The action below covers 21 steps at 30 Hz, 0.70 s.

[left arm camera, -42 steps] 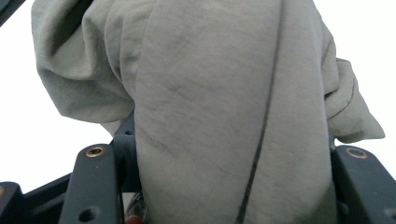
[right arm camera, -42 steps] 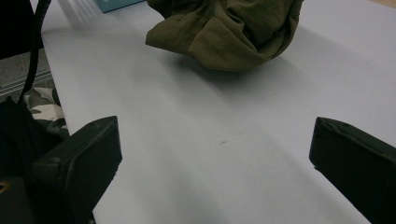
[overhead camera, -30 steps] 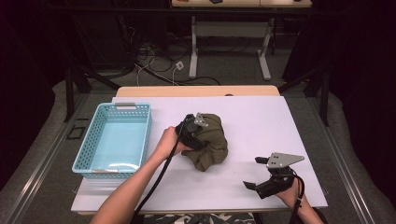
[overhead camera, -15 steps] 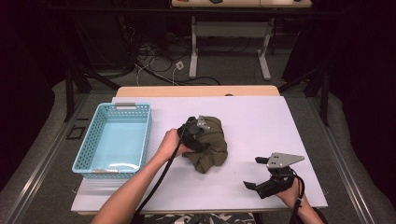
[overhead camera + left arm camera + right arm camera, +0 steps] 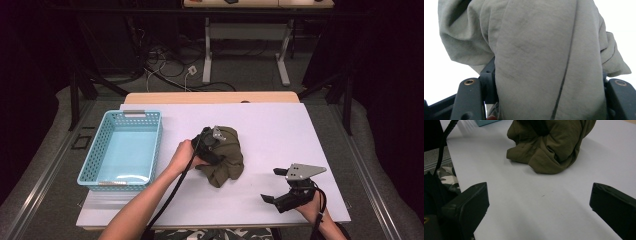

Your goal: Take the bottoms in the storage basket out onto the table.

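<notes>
An olive-green cloth (image 5: 227, 157) lies crumpled in a heap at the middle of the white table (image 5: 280, 125). My left gripper (image 5: 212, 145) is pushed into the heap's left side. In the left gripper view a thick fold of the cloth (image 5: 544, 50) fills the whole gap between the jaws and touches both. The jaws have just been opening with the fold still between them. My right gripper (image 5: 270, 185) rests near the table's front right, open and empty. In the right gripper view it (image 5: 539, 202) faces the cloth (image 5: 551, 147) across bare table.
A light blue plastic basket (image 5: 92, 160) stands empty at the table's left. Behind the table are dark floor, cables and desk legs. The left gripper's black cable (image 5: 172, 200) runs along the forearm to the front edge.
The left hand has shifted only slightly at the cloth heap, which keeps its place. The right gripper has stayed still.
</notes>
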Tool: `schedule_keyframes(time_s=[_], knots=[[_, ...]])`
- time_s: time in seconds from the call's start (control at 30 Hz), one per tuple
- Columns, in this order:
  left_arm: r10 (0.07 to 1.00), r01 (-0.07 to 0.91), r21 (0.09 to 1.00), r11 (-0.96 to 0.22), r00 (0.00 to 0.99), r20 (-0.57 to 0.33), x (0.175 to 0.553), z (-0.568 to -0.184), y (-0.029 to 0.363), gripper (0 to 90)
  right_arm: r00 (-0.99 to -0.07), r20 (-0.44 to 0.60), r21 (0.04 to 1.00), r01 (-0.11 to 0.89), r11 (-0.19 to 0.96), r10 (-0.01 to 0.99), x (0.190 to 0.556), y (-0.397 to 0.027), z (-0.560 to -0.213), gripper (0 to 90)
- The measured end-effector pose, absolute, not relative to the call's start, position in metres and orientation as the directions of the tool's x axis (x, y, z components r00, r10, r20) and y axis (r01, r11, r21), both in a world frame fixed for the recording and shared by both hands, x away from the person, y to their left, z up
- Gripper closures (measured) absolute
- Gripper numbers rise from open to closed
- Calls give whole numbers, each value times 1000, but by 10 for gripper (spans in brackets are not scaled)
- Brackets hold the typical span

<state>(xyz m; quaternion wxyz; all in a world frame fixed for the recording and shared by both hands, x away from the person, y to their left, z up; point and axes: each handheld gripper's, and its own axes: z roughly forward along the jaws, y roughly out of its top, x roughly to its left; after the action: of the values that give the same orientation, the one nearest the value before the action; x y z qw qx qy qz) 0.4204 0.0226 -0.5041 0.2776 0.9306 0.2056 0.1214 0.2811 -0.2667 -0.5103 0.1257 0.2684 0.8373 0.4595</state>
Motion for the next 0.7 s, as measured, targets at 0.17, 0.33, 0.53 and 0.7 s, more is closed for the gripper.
schedule_keyframes(time_s=[0.17,0.33,0.53,0.7], knots=[[452,315,566,-762,885,115,421,-505,22,305,-825,35,837,333,434,565,281,-267,-510,23],[455,320,563,-762,883,114,422,-506,21,282,-824,36,836,336,435,566,282,-268,-511,23],[467,329,561,-759,877,117,422,-507,21,244,-823,39,837,336,431,566,281,-268,-510,23],[472,341,560,-755,876,104,422,-507,21,191,-826,38,837,334,434,562,281,-267,-510,23]])
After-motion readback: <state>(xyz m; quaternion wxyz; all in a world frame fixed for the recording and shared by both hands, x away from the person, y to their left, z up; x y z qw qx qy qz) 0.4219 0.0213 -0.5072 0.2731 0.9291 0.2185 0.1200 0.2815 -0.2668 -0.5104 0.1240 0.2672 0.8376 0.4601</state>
